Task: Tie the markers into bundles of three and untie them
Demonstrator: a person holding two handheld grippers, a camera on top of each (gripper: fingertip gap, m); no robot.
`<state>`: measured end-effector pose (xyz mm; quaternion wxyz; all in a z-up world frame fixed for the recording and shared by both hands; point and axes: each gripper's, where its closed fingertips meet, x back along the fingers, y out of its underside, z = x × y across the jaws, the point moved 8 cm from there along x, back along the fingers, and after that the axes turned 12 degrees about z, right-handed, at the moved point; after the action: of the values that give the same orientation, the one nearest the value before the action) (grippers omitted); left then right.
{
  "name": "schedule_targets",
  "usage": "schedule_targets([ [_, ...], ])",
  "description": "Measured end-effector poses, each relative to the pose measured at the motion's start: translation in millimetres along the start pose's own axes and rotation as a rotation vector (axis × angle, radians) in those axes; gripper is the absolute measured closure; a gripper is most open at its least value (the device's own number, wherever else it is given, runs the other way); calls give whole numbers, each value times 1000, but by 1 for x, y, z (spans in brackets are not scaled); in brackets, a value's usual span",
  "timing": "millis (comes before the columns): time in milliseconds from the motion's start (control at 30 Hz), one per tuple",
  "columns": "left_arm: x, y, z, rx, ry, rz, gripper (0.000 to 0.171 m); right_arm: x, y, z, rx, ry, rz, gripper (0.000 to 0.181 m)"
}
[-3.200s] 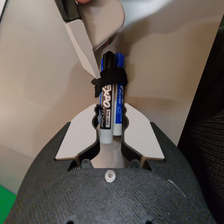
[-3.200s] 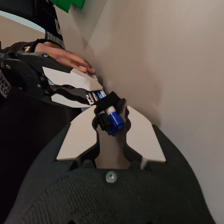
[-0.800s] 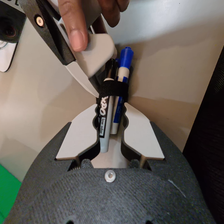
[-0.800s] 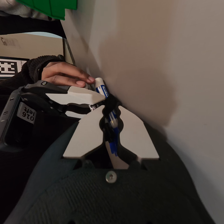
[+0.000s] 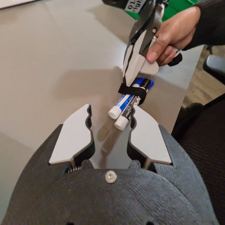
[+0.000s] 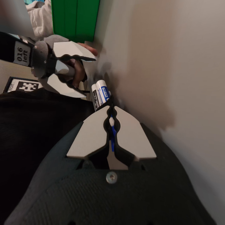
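Right tool [image 6: 111, 107] clenched on strap [image 5: 132, 91]; left tool [image 5: 111, 109] released.
We count three markers [image 5: 126, 104] in one bundle: caps toward right tool, butts toward left, on bench [image 5: 48, 60].

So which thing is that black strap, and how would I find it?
Start at the pale grey tabletop and find the small bundle of markers near its right edge. The black strap is the fabric band wrapped around them, with the right gripper pinching its end. It is the only soft thing there.
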<state>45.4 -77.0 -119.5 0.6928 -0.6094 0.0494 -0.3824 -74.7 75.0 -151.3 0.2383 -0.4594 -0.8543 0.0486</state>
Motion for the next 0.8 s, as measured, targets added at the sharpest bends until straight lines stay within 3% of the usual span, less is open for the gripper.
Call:
schedule_targets([
  [100,-4,4,0,32,25,-12,109,9,2,-1,16,-1,46,179],
  [233,-8,6,11,-66,51,-17,109,11,6,-12,152,32,44,179],
  [367,-11,6,21,-114,104,6,123,3,9,-30,308,35,5,179],
  [700,-13,6,22,63,204,-3,156,-26,10,-47,443,-29,-83,179],
  [800,-12,7,21,80,207,-7,159,-27,10,-47,461,-30,-90,179],
])
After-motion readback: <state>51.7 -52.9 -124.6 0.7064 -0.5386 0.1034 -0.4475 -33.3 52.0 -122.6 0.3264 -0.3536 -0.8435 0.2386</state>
